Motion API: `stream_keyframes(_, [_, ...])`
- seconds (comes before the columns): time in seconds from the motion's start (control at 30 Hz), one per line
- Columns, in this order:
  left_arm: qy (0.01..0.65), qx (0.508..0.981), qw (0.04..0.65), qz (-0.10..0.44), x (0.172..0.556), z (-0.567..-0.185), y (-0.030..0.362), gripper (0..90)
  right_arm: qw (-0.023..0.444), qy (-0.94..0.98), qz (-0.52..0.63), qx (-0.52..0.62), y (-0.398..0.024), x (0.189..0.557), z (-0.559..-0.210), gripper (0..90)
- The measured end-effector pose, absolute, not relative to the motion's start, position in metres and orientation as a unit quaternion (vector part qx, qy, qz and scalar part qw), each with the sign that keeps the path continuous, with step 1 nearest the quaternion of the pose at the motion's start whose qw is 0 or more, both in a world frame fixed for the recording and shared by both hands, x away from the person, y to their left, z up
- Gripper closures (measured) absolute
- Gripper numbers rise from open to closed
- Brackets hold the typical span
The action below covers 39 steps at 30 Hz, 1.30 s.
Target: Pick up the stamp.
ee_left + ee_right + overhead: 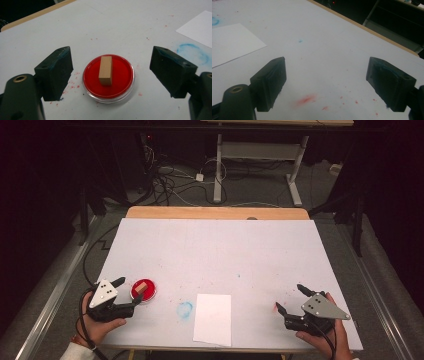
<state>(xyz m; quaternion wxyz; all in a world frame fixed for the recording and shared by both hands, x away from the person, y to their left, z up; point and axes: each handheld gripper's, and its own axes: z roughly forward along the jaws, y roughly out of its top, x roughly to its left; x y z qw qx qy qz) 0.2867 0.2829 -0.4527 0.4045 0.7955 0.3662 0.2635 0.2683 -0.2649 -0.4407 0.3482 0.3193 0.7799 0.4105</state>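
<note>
Tabletop [215, 245]: white sheet over a wooden board, wood edge showing along the top of the high view
Left hand-held gripper [128, 293]: lower left of the high view, held in a hand [100, 327]; jaws spread wide, gripping nothing
Red dish [108, 78]: round, shallow, clear-rimmed, centre of the left gripper view, lying between and just beyond the two jaws, touching neither
Wooden block [105, 70]: small, oblong, resting in the middle of the red dish
Right hand-held gripper [289, 298]: lower right of the high view; jaws spread apart over bare tabletop, empty
White paper [213, 318]: rectangular sheet, lower centre of the high view, between the two grippers
Blue ring mark [184, 309]: just left of the paper, possibly a stamped print, too faint to be sure
Red smear [305, 99]: lower centre of the right gripper view, with scattered red specks near it
</note>
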Motion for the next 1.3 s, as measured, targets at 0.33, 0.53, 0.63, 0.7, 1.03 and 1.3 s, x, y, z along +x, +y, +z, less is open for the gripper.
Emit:
stream_keyframes(0.33, [0.366, 0.802, 0.397, 0.255, 0.284, -0.448, 0.286, 17.7, 0.344, 0.777, 0.415, 0.325, -0.264, 0.269, -0.440, 17.7])
stream_keyframes(0.53, [0.384, 0.810, 0.373, 0.240, 0.286, -0.428, 0.292, 19.8, 0.340, 0.780, 0.411, 0.326, -0.263, 0.269, -0.441, 17.8])
stream_keyframes(0.63, [0.394, 0.831, 0.327, 0.218, 0.298, -0.418, 0.288, 22.0, 0.335, 0.783, 0.409, 0.328, -0.263, 0.271, -0.442, 18.0])
stream_keyframes(0.7, [0.386, 0.840, 0.324, 0.203, 0.301, -0.415, 0.287, 22.0, 0.334, 0.784, 0.408, 0.328, -0.262, 0.271, -0.443, 18.1])
stream_keyframes(1.03, [0.393, 0.880, 0.231, 0.131, 0.337, -0.413, 0.262, 40.5, 0.326, 0.792, 0.398, 0.329, -0.262, 0.272, -0.447, 19.6])
stream_keyframes(1.3, [0.388, 0.895, 0.195, 0.102, 0.355, -0.426, 0.255, 58.3, 0.321, 0.798, 0.393, 0.326, -0.262, 0.272, -0.448, 19.8])
